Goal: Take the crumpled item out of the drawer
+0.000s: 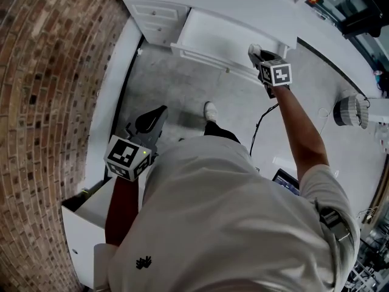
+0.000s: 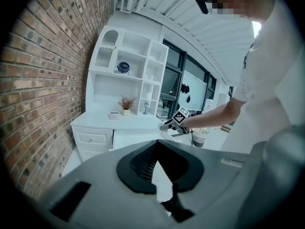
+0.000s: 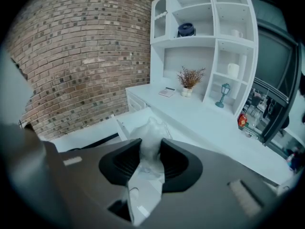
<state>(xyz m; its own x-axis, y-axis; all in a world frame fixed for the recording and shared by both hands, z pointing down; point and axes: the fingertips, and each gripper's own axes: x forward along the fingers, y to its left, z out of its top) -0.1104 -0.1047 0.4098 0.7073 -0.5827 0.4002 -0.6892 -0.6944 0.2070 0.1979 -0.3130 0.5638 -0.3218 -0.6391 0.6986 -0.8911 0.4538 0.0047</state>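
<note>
My right gripper [image 1: 256, 53] is stretched out over the front of the open white drawer [image 1: 222, 36]. It is shut on the crumpled item [image 3: 151, 144], a wad of clear, whitish plastic that sticks out past the jaws [image 1: 254, 48]. In the right gripper view the open drawer [image 3: 129, 123] lies below and beyond the wad. My left gripper [image 1: 152, 119] hangs low at my left side, far from the drawer, its black jaws closed tip to tip with nothing in them [image 2: 157, 143]. The left gripper view shows the right gripper [image 2: 172, 124] by the desk.
The drawer belongs to a white desk [image 1: 243, 8] with a shelf hutch [image 3: 205, 42], standing against a brick wall [image 1: 48, 72]. A small drawer unit [image 1: 155, 17] is at its left. A white open box [image 1: 82, 221] sits at my lower left. A cable [image 1: 262, 121] crosses the grey floor.
</note>
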